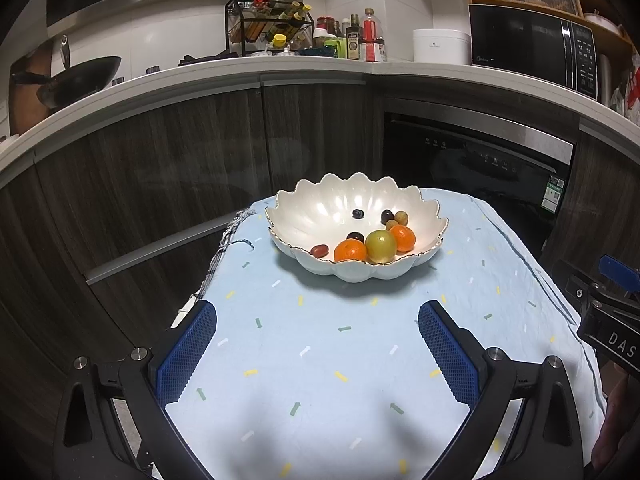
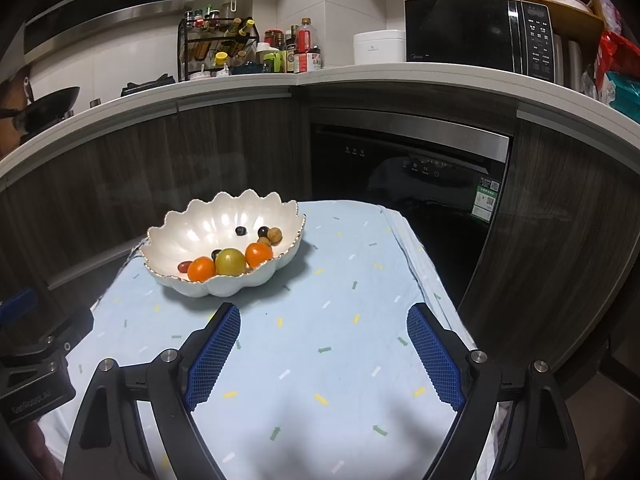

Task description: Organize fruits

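A white scalloped bowl (image 1: 304,216) with a gold rim stands on the light blue cloth (image 1: 320,360) at the far end of a small table. It holds two oranges (image 1: 350,251), a green-yellow apple (image 1: 381,245), a red date (image 1: 319,251), dark grapes (image 1: 357,213) and small brown fruits (image 1: 401,217). My left gripper (image 1: 316,312) is open and empty, well short of the bowl. My right gripper (image 2: 323,316) is open and empty. The bowl (image 2: 188,232) lies ahead and to its left, with the apple (image 2: 231,261) and oranges (image 2: 201,269) at its near side.
Dark wood cabinets and a dishwasher (image 1: 480,168) stand behind the table. The counter above carries a wok (image 1: 84,76), a spice rack (image 1: 268,28), bottles and a microwave (image 1: 532,44). The right gripper's body (image 1: 612,320) shows at the left view's right edge.
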A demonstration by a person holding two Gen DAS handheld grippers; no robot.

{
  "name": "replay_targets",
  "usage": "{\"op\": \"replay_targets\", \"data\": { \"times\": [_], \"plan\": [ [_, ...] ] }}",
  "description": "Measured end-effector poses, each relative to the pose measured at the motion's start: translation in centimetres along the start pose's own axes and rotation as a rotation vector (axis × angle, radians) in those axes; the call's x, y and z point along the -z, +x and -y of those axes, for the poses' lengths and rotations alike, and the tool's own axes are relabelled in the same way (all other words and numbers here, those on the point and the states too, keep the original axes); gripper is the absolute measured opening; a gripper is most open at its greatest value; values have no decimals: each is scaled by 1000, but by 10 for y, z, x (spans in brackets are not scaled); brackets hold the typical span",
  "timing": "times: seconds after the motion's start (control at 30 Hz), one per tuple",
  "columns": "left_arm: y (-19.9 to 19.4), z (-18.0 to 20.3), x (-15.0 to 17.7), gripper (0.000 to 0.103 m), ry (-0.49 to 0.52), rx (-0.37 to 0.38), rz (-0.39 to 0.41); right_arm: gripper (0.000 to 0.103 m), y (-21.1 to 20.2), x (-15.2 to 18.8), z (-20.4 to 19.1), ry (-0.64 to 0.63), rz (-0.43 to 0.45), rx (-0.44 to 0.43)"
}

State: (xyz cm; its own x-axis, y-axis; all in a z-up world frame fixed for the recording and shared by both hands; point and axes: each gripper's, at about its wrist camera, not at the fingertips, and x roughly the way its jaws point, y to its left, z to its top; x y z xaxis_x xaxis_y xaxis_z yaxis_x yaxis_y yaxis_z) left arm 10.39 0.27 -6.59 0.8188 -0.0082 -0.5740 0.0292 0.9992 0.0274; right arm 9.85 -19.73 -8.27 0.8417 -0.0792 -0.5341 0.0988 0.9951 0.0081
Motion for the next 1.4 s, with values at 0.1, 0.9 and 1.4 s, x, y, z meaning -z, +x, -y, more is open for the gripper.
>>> {"op": "replay_targets", "data": {
  "times": [0.1,0.9,1.4],
  "plan": [
    [0,0,0,103,-1,1,0,87,0,0,0,-1,-1,-1],
    [2,1,4,103,1,6,-10,87,2,2,-1,8,-2,0],
    [2,4,5,103,6,8,-10,87,0,4,-2,15,0,0]
  ]
}}
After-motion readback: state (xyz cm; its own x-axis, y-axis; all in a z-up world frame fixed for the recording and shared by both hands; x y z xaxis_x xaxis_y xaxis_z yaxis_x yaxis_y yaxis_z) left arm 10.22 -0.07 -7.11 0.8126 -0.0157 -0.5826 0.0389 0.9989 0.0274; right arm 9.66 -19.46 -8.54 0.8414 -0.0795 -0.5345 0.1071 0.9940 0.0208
